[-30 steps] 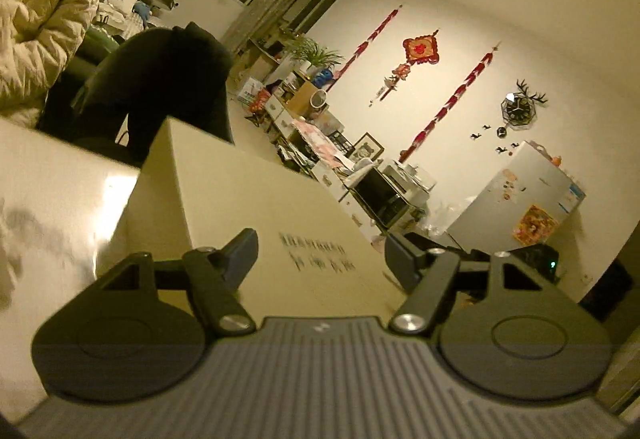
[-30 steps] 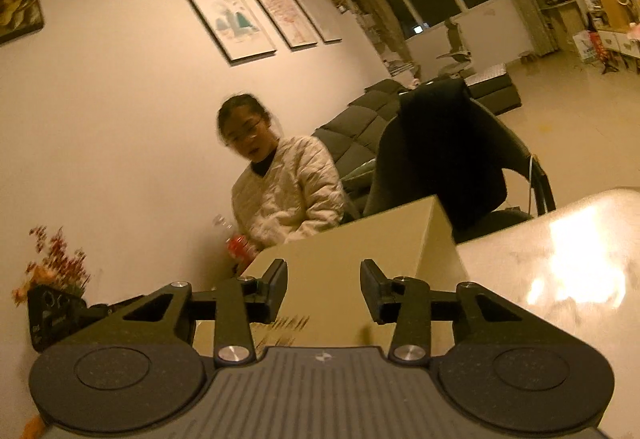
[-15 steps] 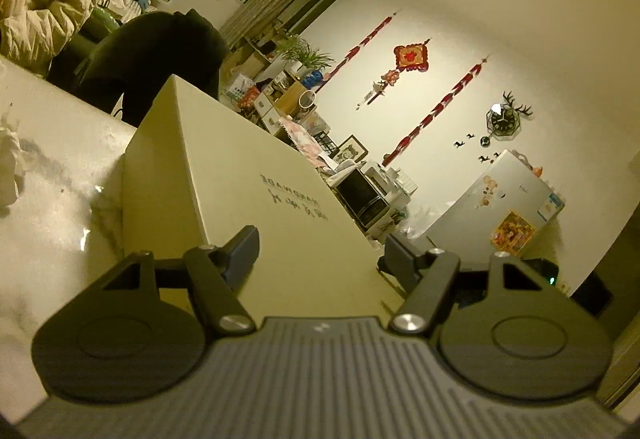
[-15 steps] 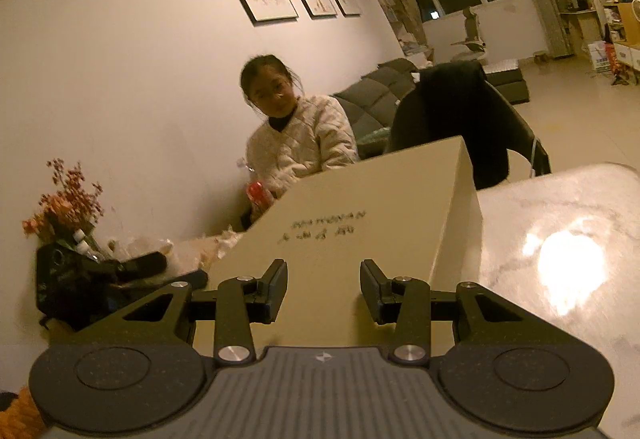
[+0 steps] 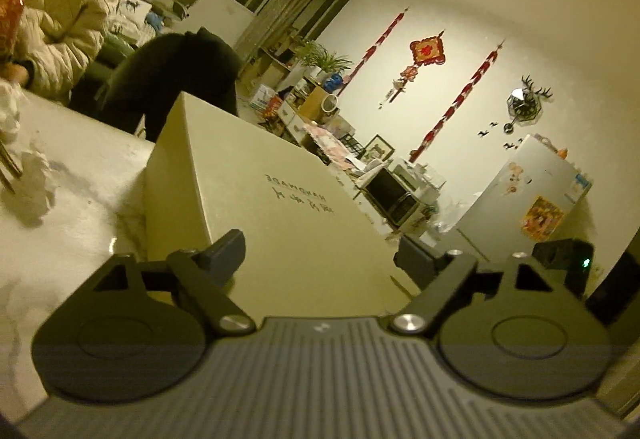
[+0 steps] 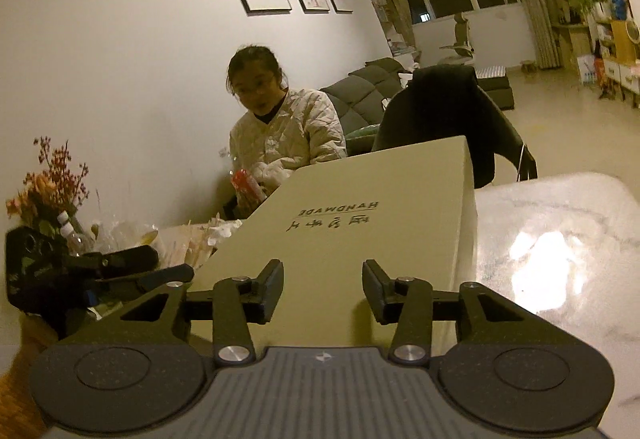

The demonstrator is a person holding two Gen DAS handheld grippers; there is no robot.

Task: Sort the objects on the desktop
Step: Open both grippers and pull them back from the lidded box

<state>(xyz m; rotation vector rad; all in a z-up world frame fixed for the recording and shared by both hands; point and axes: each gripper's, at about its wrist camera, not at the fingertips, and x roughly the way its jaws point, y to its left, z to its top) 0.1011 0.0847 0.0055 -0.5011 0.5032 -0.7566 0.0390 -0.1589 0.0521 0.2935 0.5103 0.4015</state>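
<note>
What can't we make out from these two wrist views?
- Near edge of the flat beige cardboard box: hidden in both views by the gripper bodies.
- Whether the left gripper or the right gripper, both opening, touches the box: contact is hidden behind the fingers.
- What the box holds: its lid is closed.
- Pale clutter beyond the box, right wrist view: too dim and small.

A large, closed, pale cream cardboard box (image 5: 276, 199) lies flat on the marble table (image 5: 80, 175), directly ahead of both grippers, its near edge just in front of their fingertips. Its broad lid bears "HANDMADE" over a line of Chinese characters, reading upside down from the right gripper's side (image 6: 340, 215). Its corners look crisp and undented.
</note>
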